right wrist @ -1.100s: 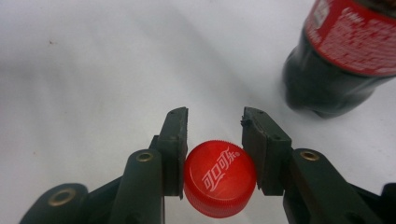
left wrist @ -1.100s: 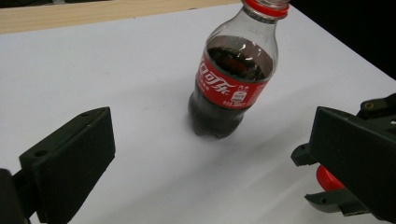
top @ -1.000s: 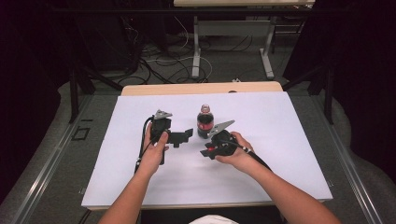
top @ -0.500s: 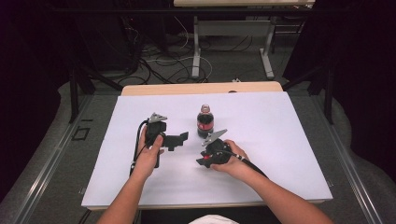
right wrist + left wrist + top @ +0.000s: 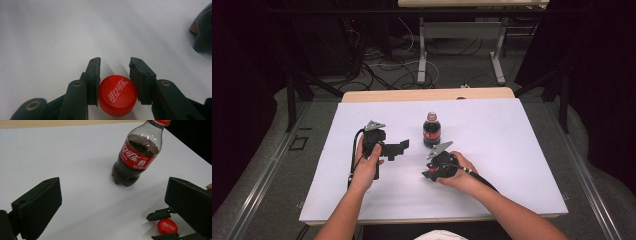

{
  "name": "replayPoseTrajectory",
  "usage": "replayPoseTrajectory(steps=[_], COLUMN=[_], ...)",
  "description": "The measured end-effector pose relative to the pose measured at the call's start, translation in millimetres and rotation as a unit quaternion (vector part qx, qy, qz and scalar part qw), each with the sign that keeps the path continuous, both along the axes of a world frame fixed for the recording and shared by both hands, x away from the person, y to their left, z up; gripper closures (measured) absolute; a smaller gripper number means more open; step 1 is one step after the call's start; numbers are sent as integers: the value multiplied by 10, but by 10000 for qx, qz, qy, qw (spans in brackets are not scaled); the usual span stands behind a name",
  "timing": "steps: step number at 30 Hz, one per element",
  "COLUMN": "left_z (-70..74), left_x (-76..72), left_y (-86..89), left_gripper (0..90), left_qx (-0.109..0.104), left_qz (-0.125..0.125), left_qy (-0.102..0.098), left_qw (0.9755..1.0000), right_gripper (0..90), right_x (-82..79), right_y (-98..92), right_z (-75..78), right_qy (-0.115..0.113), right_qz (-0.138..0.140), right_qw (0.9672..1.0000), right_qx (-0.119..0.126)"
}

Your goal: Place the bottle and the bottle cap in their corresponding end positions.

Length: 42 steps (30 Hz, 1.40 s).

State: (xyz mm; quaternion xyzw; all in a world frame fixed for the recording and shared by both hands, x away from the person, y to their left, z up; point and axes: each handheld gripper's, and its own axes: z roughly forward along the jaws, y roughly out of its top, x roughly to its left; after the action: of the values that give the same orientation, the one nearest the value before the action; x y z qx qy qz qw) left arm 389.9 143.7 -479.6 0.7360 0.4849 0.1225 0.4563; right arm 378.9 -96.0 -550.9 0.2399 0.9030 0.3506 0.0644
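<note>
Left gripper rests on the white table, held by the left hand; its jaws stand wide apart with nothing between them and face 3 o'clock. The bottle stands upright near table centre, at 2 o'clock from the left gripper and clear of it; it carries a red label and dark liquid. Right gripper lies at 6 o'clock from the bottle, held by the right hand. Its jaws sit on either side of the red cap, which lies on the table; from the right gripper view, full clamping cannot be confirmed
</note>
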Motion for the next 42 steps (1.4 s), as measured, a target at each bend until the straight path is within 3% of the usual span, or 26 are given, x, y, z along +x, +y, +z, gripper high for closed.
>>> replayPoseTrajectory(steps=[13, 22, 29, 36, 38, 40, 41, 42], left_z=[-4, -7, -10, -30, -37, -53, -66, -72], left_x=[-3, -4, -1, 18, 23, 37, 44, 48], left_y=[-1, 2, 6, 44, 56, 84, 100, 112], left_gripper=[11, 11, 11, 11, 12, 12, 12, 12], left_qx=[-24, -20, -11, -21, -26, 24, 0, 19], left_qz=[9, 9, 17, 103, 117, 129, 181, 198], left_qy=[29, 41, 51, 74, 92, 89, 119, 133], left_qw=[10000, 10000, 10000, 9999, 9999, 9999, 9998, 9997], right_gripper=[601, 513, 453, 409, 407, 387, 376, 370], right_x=[11, 12, 36, 92, 92, 123, 118, 130], right_y=[3, 1, -43, -135, -155, -195, -213, -232], right_z=[-22, -21, 39, 131, 159, 187, 214, 225], right_qy=[55, 21, 15, -190, -165, -180, -89, -140], right_qz=[-29, -74, -175, -168, -293, -312, -426, -528], right_qw=[10000, 10000, 9997, 9987, 9976, 9975, 9973, 9968], right_qx=[-38, -38, 180, 450, 609, 604, 586, 592])
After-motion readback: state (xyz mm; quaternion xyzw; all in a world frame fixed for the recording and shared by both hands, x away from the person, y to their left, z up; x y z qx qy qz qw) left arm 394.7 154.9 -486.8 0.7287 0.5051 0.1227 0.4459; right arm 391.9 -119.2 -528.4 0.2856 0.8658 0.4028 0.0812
